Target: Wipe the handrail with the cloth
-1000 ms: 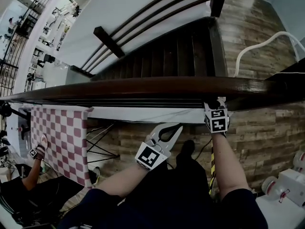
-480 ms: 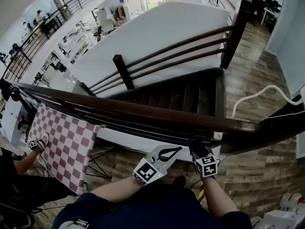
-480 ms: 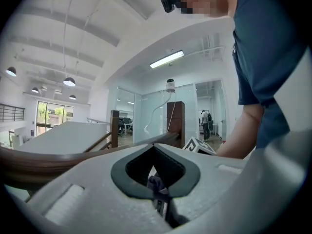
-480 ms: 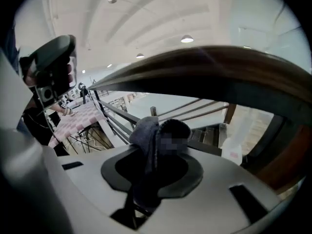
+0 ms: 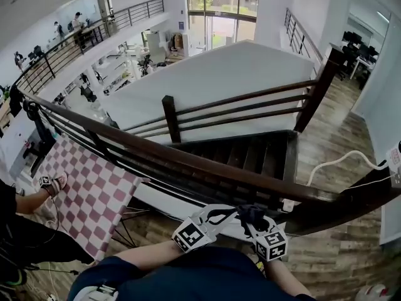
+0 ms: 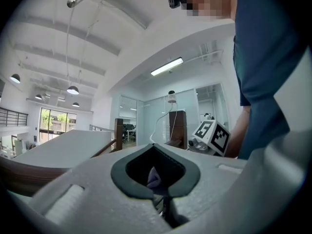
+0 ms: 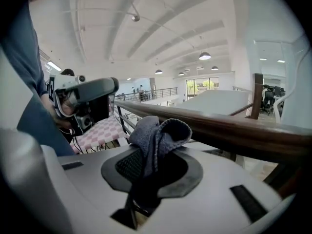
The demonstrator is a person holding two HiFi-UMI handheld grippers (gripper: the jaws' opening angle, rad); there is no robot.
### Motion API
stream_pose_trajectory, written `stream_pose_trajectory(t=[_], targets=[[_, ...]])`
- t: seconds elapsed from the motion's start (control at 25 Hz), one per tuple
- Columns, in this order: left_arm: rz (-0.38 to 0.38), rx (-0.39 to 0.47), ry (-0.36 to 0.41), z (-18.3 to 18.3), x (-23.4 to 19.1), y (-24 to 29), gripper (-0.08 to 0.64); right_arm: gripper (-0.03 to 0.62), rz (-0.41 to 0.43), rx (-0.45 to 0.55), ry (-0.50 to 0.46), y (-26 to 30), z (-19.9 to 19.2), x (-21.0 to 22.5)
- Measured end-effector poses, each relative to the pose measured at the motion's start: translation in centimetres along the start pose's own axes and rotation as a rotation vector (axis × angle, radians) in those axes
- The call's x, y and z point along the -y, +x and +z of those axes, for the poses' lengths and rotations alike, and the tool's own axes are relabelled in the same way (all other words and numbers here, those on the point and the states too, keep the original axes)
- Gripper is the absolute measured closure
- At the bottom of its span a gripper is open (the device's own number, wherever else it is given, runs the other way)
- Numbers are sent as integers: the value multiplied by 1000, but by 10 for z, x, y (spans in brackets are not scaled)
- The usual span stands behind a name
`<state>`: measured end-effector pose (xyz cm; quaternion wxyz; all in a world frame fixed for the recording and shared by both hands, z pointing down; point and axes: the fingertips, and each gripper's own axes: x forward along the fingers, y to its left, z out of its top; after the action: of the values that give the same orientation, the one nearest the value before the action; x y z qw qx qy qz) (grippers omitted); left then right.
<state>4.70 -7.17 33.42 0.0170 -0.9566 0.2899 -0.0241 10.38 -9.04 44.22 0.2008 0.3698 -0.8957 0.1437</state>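
The dark wooden handrail runs from the upper left down to the lower right in the head view. Just below its near side my right gripper is shut on a crumpled grey-blue cloth. In the right gripper view the cloth bulges up out of the jaws, with the handrail close beyond it. My left gripper is shut, its tips right beside the cloth. In the left gripper view a scrap of cloth shows through the jaw opening; whether it touches, I cannot tell.
Dark stairs with a railing and post drop away beyond the rail. A red-and-white checkered sheet hangs at lower left, next to another person's arm. A white cable curves over the wood floor at right.
The head view has tilted up to show more of the hall. My right gripper with the cloth has moved left along the rail, and the two grippers now sit close together.
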Motion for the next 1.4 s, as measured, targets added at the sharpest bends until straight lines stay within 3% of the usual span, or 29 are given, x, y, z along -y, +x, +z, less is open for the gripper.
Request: stream_pose_trajectory(t=[0.4,0.8,1.4], targets=[[13,26,-31,-1,-4,-24,565,500,76,178,-17,-9,48,-47],[-9,7,-30,-7,7,-28,565,501,110,205,-40,-11,44,-65],[-36,-3,-26,-9,18,-26,564,501,93,195,-33,-15,37,-67]])
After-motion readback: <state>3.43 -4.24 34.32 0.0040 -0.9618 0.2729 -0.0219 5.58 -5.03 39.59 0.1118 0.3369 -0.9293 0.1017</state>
